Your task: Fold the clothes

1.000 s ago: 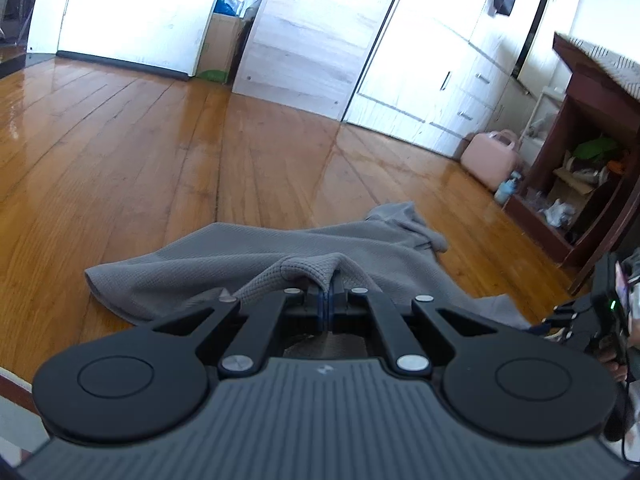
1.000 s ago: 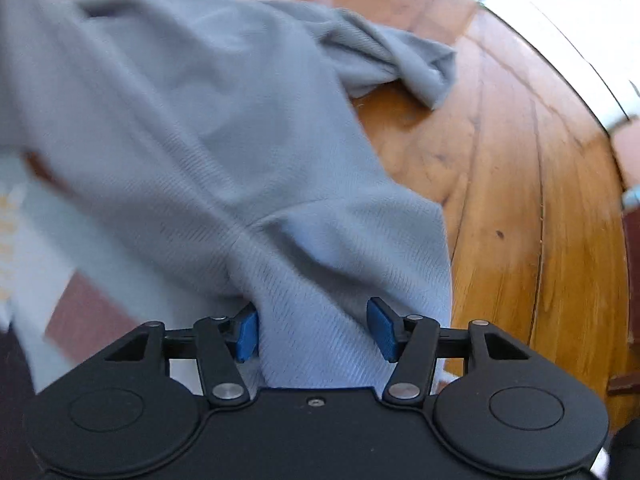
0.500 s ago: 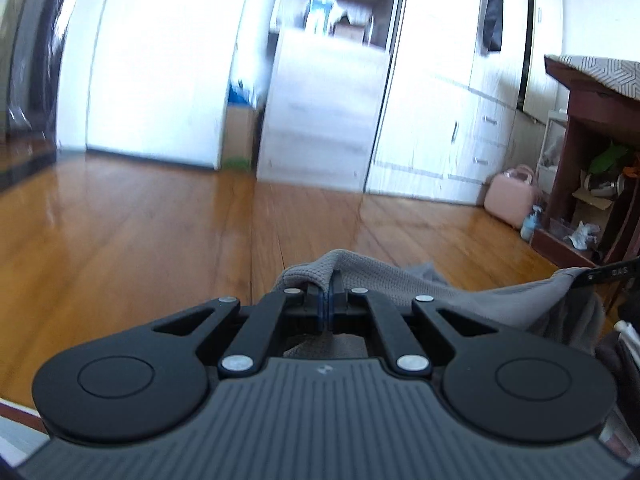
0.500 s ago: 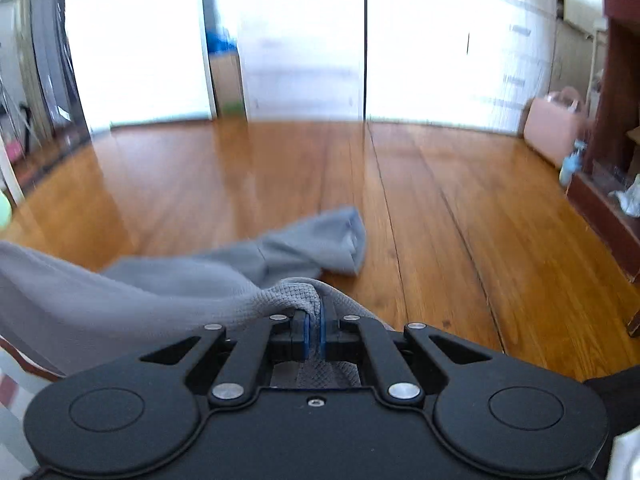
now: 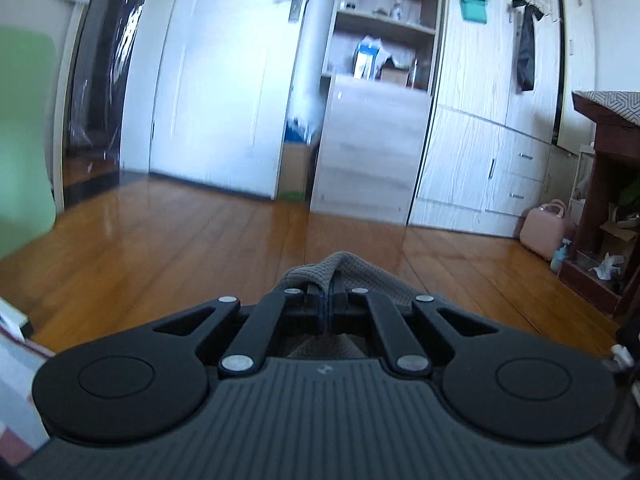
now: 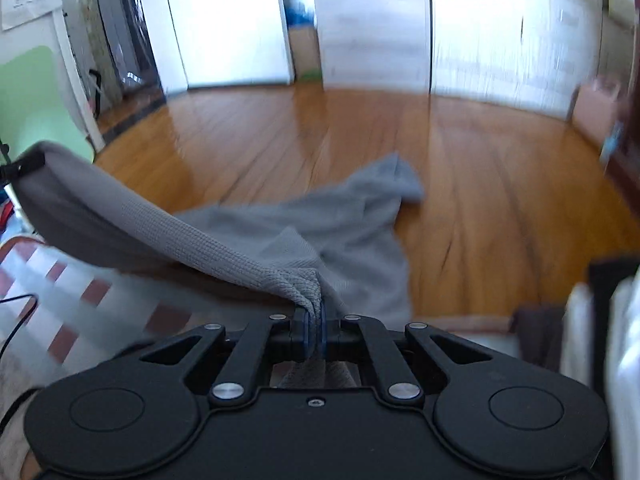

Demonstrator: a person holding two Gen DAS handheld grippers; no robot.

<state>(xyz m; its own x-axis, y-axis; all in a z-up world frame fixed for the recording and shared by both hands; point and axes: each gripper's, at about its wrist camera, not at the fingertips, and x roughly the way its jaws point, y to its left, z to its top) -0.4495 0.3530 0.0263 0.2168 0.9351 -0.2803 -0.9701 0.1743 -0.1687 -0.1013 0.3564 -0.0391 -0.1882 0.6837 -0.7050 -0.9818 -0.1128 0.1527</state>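
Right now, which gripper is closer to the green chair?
Left. The left gripper pinches the grey garment beside the green chair; the right gripper pinches it farther away.

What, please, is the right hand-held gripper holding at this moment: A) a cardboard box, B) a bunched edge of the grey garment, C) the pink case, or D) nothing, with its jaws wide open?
B: the right hand-held gripper has its jaws pinched on a bunched edge of the grey garment, which trails down to the wooden floor.
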